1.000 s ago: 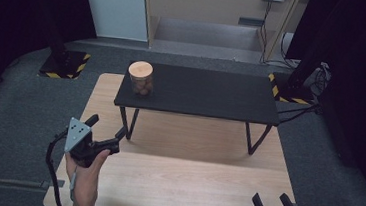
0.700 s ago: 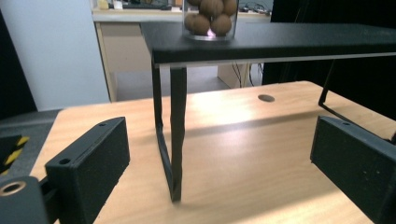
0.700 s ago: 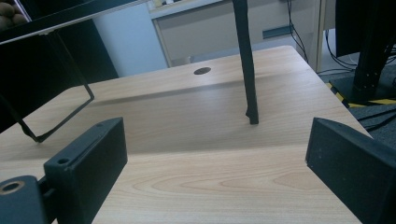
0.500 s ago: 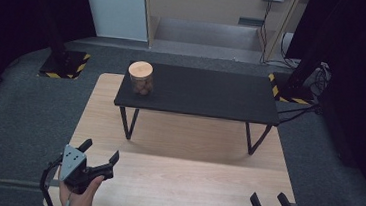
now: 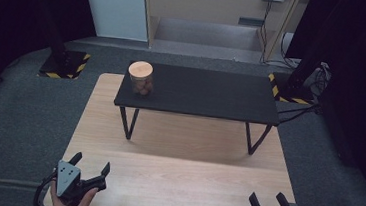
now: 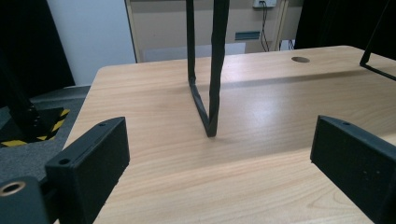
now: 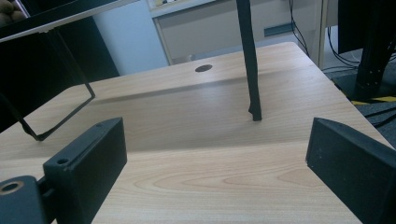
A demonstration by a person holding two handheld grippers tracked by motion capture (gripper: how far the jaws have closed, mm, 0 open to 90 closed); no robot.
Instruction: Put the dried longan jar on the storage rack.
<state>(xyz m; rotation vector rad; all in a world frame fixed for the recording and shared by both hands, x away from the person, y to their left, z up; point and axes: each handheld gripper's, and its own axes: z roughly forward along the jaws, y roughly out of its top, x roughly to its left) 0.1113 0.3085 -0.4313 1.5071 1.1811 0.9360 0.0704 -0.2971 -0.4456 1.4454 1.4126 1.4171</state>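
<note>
Nearest the person, the left gripper and right gripper hover at the wooden bench's front edge, each with fingers spread wide and gripping nothing. Farther back a low black stand rests on the bench, a cork-lidded jar upright near its left end.

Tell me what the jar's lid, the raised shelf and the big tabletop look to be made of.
Jar lid: pale, matte disc, likely wood or bamboo; grain too small to confirm. Raised shelf: flat matte black top, material unclear, on thin black bent legs that look like metal. Big tabletop: light wood or wood-look laminate, with visible grain and a soft sheen.
</note>
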